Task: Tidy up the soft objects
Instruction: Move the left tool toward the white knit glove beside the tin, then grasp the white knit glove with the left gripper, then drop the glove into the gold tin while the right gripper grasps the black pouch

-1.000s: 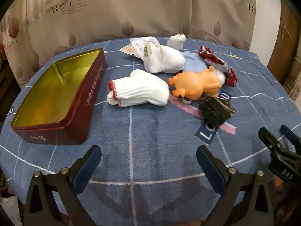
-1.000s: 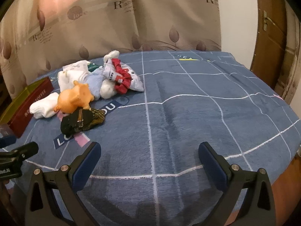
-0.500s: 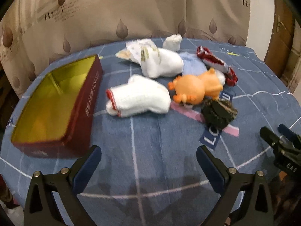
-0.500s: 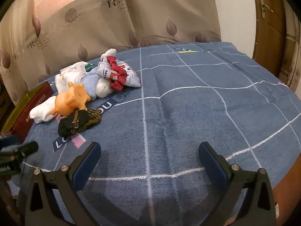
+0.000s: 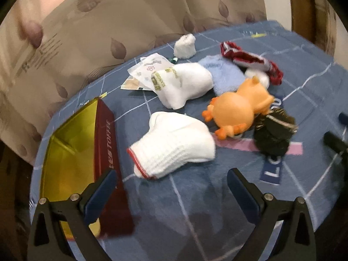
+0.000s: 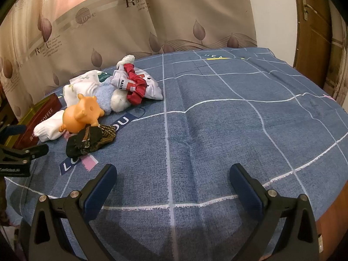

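Behind the table hangs a beige curtain point(image 6: 195, 21) printed with leaves, and a blue cloth point(image 6: 217, 130) with white lines covers the top. Your left gripper point(image 5: 171, 184) is spread wide with nothing between its fingers, hovering just in front of a white ribbed sock point(image 5: 174, 145) with a red cuff. To that sock's left stands a red tin point(image 5: 106, 143) with a gold inside, open. Past the sock lies an orange toy animal point(image 5: 235, 111), touching a dark mesh bundle point(image 5: 274, 134) on its right. Further back sit a white printed sock point(image 5: 184, 82), a light blue cloth point(image 5: 226, 76) and a red and white garment point(image 5: 250, 61). Your right gripper point(image 6: 173, 180) is also spread wide and holds nothing, over bare cloth well apart from the pile.
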The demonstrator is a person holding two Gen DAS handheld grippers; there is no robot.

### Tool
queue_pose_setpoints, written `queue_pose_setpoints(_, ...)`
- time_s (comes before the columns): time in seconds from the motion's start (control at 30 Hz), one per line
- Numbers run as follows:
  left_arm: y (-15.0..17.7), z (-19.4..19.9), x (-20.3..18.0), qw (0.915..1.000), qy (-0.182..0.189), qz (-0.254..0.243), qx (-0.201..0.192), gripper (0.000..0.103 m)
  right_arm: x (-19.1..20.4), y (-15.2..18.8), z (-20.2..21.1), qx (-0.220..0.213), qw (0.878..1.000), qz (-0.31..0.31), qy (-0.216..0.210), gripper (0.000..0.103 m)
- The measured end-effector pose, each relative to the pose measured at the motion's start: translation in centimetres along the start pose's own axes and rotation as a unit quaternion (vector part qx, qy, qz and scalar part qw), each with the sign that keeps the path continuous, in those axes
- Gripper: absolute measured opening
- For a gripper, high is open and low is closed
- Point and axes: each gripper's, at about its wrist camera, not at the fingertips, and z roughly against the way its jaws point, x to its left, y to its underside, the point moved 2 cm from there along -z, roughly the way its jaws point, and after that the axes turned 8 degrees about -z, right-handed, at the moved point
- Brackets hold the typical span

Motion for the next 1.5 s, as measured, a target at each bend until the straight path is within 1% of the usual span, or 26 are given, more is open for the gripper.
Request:
queue_pose_setpoints(0.07,-0.3,-0.7,0.1,0.9998,-0.003,-0.02,0.006,0.103,0.0,0.0,0.0,0.0,1.0,0.0,0.001,0.103)
queue_pose_setpoints(0.17,-0.6,-1.9,0.4,0.9985,0.006,-0.05,0.02,0.103,0.1,0.0,-0.1,0.0,1.0,0.003,0.004,0.103)
queue_pose_setpoints(0.23,-0.8,-2.3,0.6,0.9975,0.005,-0.067,0.024,0.103,0.2,-0.1,-0.2,0.0,1.0,0.004,0.005,0.103)
queue_pose_setpoints(0.33,-1.0,-2.9,1.0,0.9961,0.004,-0.082,0.031,0.103,0.1,0.0,-0.2,0.0,1.0,0.005,0.005,0.103)
queue_pose_setpoints(0.4,-1.3,-3.2,1.2,0.9958,0.009,-0.086,0.032,0.101,0.2,0.0,-0.3,-0.001,1.0,0.006,0.006,0.103)
queue_pose_setpoints(0.43,-1.3,-3.4,1.4,0.9957,0.014,-0.085,0.034,0.098,0.3,0.0,-0.3,-0.001,1.0,0.006,0.007,0.103)
queue_pose_setpoints(0.5,-1.3,-3.7,1.4,0.9958,0.023,-0.081,0.036,0.097,0.2,0.0,-0.3,-0.002,1.0,0.006,0.006,0.103)
queue_pose_setpoints(0.53,-1.3,-3.7,1.4,0.9959,0.022,-0.08,0.035,0.097,0.3,0.0,-0.3,-0.001,1.0,0.006,0.006,0.103)
queue_pose_setpoints(0.6,-1.4,-3.9,1.3,0.9959,0.022,-0.081,0.034,0.094,0.3,0.0,-0.3,-0.002,1.0,0.006,0.005,0.103)
queue_pose_setpoints(0.67,-1.5,-4.0,1.5,0.996,0.036,-0.076,0.031,0.077,0.2,0.0,-0.3,-0.002,1.0,0.006,0.006,0.103)
queue_pose_setpoints(0.7,-1.6,-4.1,1.6,0.996,0.044,-0.071,0.032,0.072,0.3,0.0,-0.3,-0.002,1.0,0.006,0.006,0.103)
queue_pose_setpoints(0.73,-1.7,-4.0,1.4,0.996,0.048,-0.068,0.031,0.059,0.3,0.0,-0.3,-0.002,1.0,0.006,0.006,0.103)
queue_pose_setpoints(0.77,-1.8,-4.0,1.3,0.9959,0.052,-0.066,0.033,0.048,0.2,-0.1,-0.3,-0.002,1.0,0.006,0.006,0.103)
queue_pose_setpoints(0.8,-1.9,-4.0,1.3,0.996,0.053,-0.063,0.035,0.044,0.2,-0.1,-0.4,-0.002,1.0,0.005,0.006,0.103)
queue_pose_setpoints(0.87,-2.0,-3.9,1.2,0.9969,0.041,-0.059,0.033,0.028,0.2,0.0,-0.3,-0.002,1.0,0.006,0.005,0.103)
queue_pose_setpoints(0.9,-1.9,-3.9,1.2,0.9973,0.037,-0.056,0.032,0.027,0.2,-0.1,-0.4,-0.002,1.0,0.006,0.005,0.103)
queue_pose_setpoints(0.97,-1.7,-3.6,1.3,0.9983,0.034,-0.04,0.025,0.022,0.2,-0.1,-0.4,-0.002,1.0,0.006,0.005,0.103)
queue_pose_setpoints(1.1,-1.3,-2.2,1.4,0.9989,0.046,0.007,0.002,0.021,0.2,-0.1,-0.4,-0.002,1.0,0.005,0.004,0.103)
queue_pose_setpoints(1.17,-1.5,-1.5,0.9,0.9986,0.052,0.011,-0.006,0.021,0.1,-0.1,-0.4,-0.002,1.0,0.006,0.005,0.103)
queue_pose_setpoints(1.3,-1.8,0.2,-0.2,0.9987,0.042,0.017,-0.021,0.021,0.1,-0.2,-0.4,-0.002,1.0,0.005,0.003,0.103)
queue_pose_setpoints(1.5,-1.9,2.5,-0.5,0.997,0.04,0.055,-0.035,0.021,0.2,-0.1,-0.4,-0.003,1.0,0.004,0.003,0.103)
